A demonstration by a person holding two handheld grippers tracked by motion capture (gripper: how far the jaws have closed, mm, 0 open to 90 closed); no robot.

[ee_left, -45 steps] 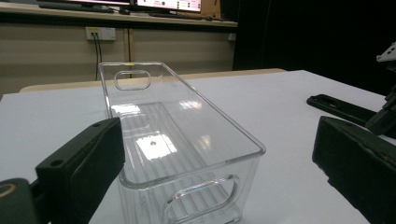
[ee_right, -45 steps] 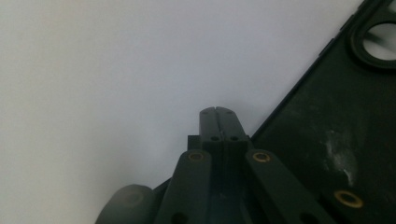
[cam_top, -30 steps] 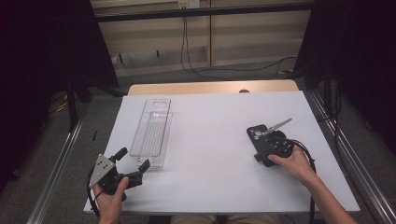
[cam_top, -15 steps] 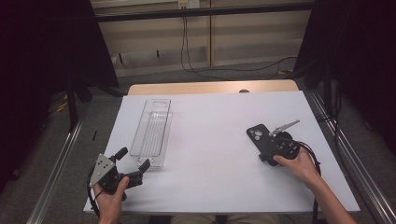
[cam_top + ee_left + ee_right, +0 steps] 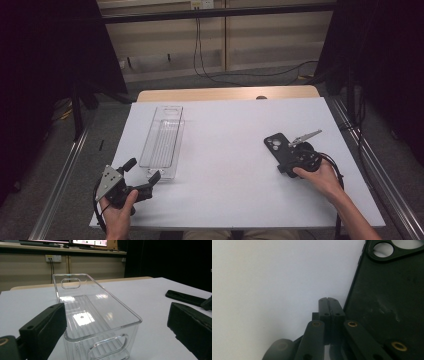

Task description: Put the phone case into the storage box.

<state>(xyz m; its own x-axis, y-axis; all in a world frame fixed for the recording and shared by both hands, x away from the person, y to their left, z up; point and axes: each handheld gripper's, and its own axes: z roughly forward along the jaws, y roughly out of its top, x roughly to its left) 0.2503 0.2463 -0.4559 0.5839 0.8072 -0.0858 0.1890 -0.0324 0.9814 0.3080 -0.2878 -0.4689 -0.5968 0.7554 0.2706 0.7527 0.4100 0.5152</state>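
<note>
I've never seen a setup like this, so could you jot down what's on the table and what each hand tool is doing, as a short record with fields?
Surface: white table
Container: clear plastic bin, empty, lying lengthwise at the table's left
Other item: black phone case, flat, camera cutout showing
Left gripper: jaws open, pointing at the bin's near end, not touching it
Right gripper: jaws shut, holding nothing, tips beside the phone case's edge
Hands: one on each gripper
</note>
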